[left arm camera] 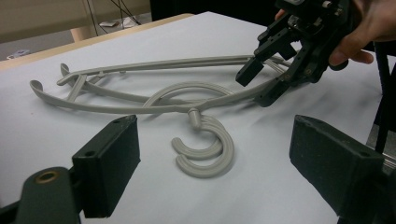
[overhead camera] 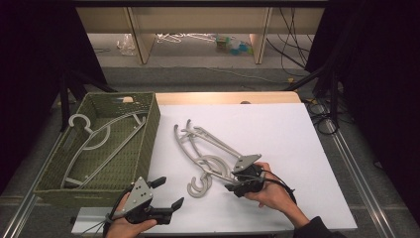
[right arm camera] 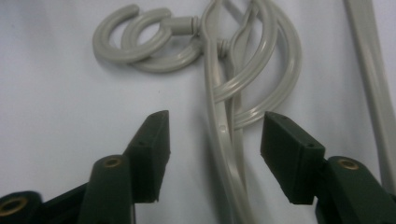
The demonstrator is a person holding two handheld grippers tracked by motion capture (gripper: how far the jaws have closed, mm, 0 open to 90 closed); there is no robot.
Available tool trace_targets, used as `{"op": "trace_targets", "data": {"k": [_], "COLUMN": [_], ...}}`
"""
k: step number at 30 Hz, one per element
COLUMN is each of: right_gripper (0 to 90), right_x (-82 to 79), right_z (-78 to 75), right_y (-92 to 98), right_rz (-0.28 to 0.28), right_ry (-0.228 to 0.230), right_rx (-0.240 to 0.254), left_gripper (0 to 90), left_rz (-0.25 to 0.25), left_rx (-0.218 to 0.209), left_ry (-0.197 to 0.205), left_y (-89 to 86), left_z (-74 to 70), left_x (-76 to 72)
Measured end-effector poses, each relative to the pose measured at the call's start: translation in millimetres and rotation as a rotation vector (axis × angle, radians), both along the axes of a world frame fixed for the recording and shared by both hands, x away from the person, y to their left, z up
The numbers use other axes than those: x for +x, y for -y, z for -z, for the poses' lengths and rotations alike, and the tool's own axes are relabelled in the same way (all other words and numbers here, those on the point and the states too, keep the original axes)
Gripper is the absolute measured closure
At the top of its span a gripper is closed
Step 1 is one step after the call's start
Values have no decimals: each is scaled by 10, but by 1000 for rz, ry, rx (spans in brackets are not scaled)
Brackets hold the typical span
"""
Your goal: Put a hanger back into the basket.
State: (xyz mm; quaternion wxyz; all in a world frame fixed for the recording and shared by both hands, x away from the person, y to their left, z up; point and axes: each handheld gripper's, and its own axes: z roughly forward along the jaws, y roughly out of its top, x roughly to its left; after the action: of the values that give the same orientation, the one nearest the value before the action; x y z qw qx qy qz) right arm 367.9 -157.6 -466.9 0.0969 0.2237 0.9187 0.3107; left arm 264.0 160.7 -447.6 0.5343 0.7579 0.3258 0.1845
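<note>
A: The right gripper (overhead camera: 236,182) is over the grey hangers (overhead camera: 210,151) on the white tabletop (overhead camera: 297,148). How should the grab go?

B: Settle on one shoulder bar before squeezing. Two hangers lie stacked, hooks side by side, so I'd judge the risk is pinching both or dragging the lower one along. Come down squarely, jaws straddling the top bar, and lift slowly.

A: Where do the bars sit relative to the jaws?

B: In the right gripper view the bars (right arm camera: 224,140) run up between the two pads, nearer the right one, with daylight on both sides — the jaws are partly parted and press on nothing yet. The hooks (right arm camera: 135,39) lie just beyond the fingertips.

A: And the left gripper (overhead camera: 168,193)?

B: Released, jaws wide, hovering near the front edge of the tabletop, beside the green basket (overhead camera: 148,139) — which already holds a hanger (overhead camera: 99,134). The stacked hangers lie just ahead of it, apart from its pads.
</note>
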Motion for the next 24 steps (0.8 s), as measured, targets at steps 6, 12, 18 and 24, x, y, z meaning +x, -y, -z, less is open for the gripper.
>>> {"op": "trace_targets", "data": {"k": [6, 12, 18, 24], "right_gripper": [533, 624, 736, 816], "right_x": [73, 107, 122, 84], "right_z": [49, 61, 42, -70], "right_y": [-86, -99, -94, -79], "right_rz": [10, 41, 14, -87], "right_ry": [-2, -22, -9, 70], "right_rx": [-58, -77, -101, -161], "left_gripper": [163, 164, 165, 170], "left_rz": [3, 4, 4, 8], "left_rx": [9, 17, 21, 35], "left_ry": [-1, 2, -3, 0], "left_y": [-3, -13, -4, -10], "left_z": [11, 12, 26, 39], "left_x": [10, 20, 25, 40]}}
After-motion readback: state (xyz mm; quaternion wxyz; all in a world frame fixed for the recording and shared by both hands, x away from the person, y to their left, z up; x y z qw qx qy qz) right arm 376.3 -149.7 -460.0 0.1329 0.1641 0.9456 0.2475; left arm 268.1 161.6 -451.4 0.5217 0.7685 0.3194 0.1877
